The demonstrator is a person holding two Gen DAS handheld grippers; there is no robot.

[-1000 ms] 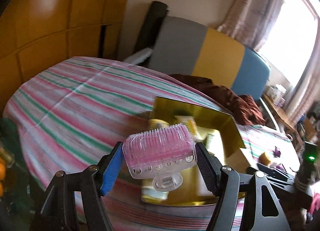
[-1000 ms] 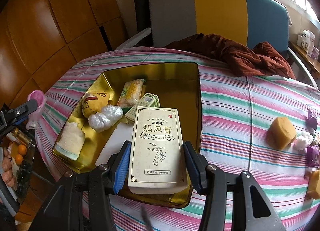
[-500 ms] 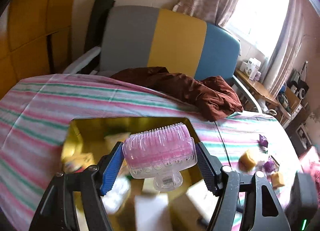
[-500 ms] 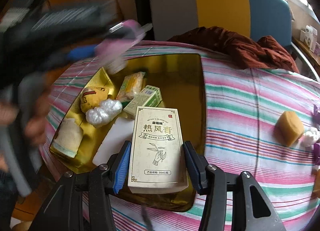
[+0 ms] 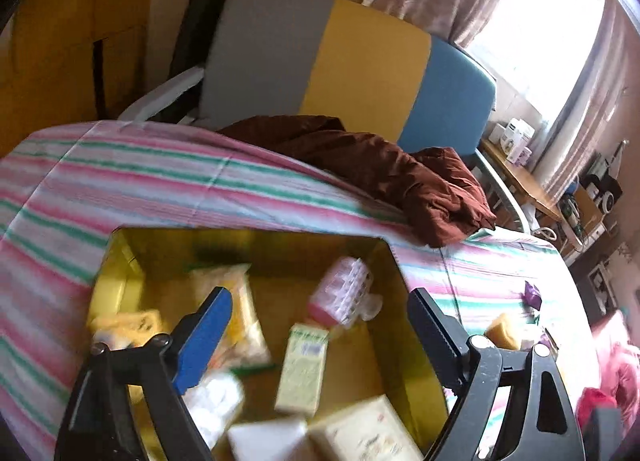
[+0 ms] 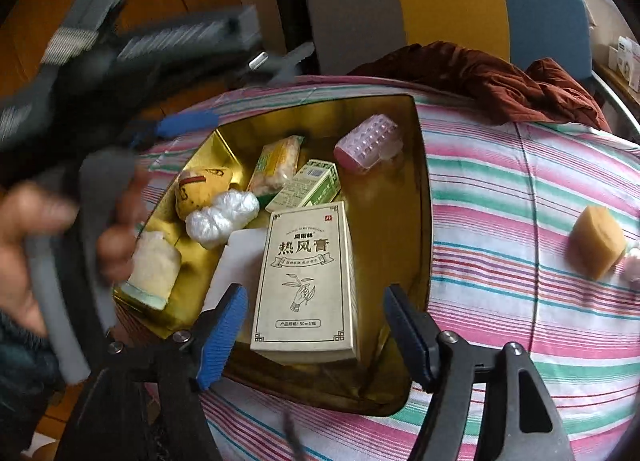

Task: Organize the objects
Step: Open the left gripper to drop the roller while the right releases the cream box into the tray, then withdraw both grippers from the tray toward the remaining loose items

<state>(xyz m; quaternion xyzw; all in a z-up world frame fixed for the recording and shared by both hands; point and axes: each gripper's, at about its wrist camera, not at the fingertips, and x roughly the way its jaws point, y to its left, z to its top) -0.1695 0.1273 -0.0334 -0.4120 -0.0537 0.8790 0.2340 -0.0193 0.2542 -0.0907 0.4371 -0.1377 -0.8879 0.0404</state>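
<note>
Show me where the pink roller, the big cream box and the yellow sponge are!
pink roller (image 6: 368, 143), right wrist view, its bumpy side.
big cream box (image 6: 306, 273), right wrist view, printed front.
yellow sponge (image 6: 597, 241), right wrist view, its front face.

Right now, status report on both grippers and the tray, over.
Left gripper opening, empty; pink roller in gold tray. Right gripper opening around cream box. Nothing blocking.

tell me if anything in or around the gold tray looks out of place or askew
In the gold tray, the cream box leans tilted on other items. The pink roller lies on its side at the far corner. A yellow sponge sits outside on the striped cloth.
</note>
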